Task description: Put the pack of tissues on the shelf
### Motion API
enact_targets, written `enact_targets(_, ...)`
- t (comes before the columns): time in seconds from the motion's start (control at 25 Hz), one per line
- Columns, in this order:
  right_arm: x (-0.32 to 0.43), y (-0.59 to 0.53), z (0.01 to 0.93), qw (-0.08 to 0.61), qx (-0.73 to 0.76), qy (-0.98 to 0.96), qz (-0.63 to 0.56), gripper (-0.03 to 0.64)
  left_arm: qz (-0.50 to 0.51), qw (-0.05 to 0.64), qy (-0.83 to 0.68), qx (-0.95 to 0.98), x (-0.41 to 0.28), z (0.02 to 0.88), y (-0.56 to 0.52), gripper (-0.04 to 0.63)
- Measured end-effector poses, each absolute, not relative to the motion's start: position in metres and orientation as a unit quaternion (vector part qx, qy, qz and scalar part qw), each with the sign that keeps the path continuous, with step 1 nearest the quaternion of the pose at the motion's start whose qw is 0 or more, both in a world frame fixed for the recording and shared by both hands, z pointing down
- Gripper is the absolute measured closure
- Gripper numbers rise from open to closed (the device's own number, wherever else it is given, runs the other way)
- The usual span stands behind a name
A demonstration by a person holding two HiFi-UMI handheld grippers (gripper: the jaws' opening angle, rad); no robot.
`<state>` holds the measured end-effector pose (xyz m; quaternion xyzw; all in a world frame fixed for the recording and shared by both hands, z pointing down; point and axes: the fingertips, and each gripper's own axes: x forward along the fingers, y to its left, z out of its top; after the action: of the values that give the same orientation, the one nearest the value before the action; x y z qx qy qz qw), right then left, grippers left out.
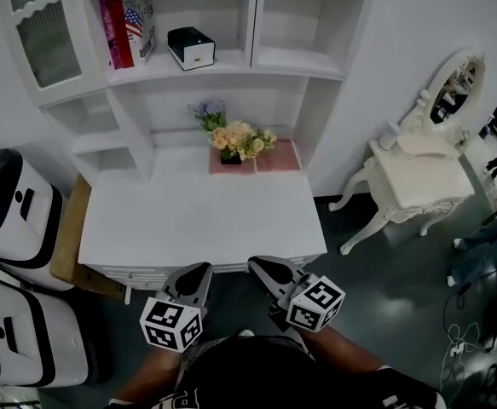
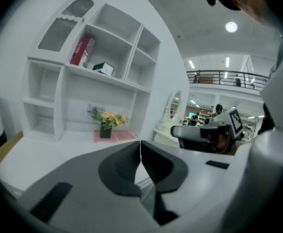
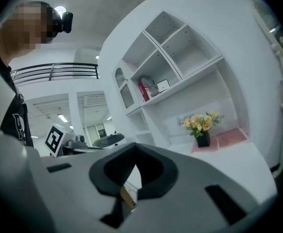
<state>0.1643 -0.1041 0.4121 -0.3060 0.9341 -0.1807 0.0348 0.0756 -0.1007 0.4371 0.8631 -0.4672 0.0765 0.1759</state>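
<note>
A flat pink pack (image 1: 279, 155), seemingly the tissues, lies at the back right of the white desk (image 1: 197, 216), beside a flower vase (image 1: 234, 141); it also shows as pink pack (image 2: 123, 135) and pink pack (image 3: 228, 139). Above stands the white shelf unit (image 1: 231, 62). Both grippers hover off the desk's front edge, well short of the pack. My left gripper (image 1: 202, 269) is shut with nothing in it, its jaws meeting at left gripper (image 2: 141, 152). My right gripper (image 1: 258, 265) is shut and empty too, as right gripper (image 3: 135, 165) shows.
Red books (image 1: 125, 24) and a black-and-white box (image 1: 190, 47) occupy the left shelf bay; the right bay holds nothing. Two white machines (image 1: 9, 203) and a cardboard box (image 1: 69, 228) stand left of the desk. A white dressing table with mirror (image 1: 423, 177) is at the right.
</note>
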Motion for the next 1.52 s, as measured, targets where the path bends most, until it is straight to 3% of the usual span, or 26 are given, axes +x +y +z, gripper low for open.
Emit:
enact_targets(0.52, 0.166, -0.093, 0.425, 0.002, -0.323, 0.930, -0.176, 0.609, 0.087, 0.182, -0.462, 0.864, 0.070, 0.439, -0.091, 0.578)
enact_targets(1.52, 0.093, -0.106, 0.429, 0.012, -0.377, 0.907, -0.186, 0.609, 0.097, 0.177, -0.427, 0.882, -0.012, 0.432, -0.101, 0.578)
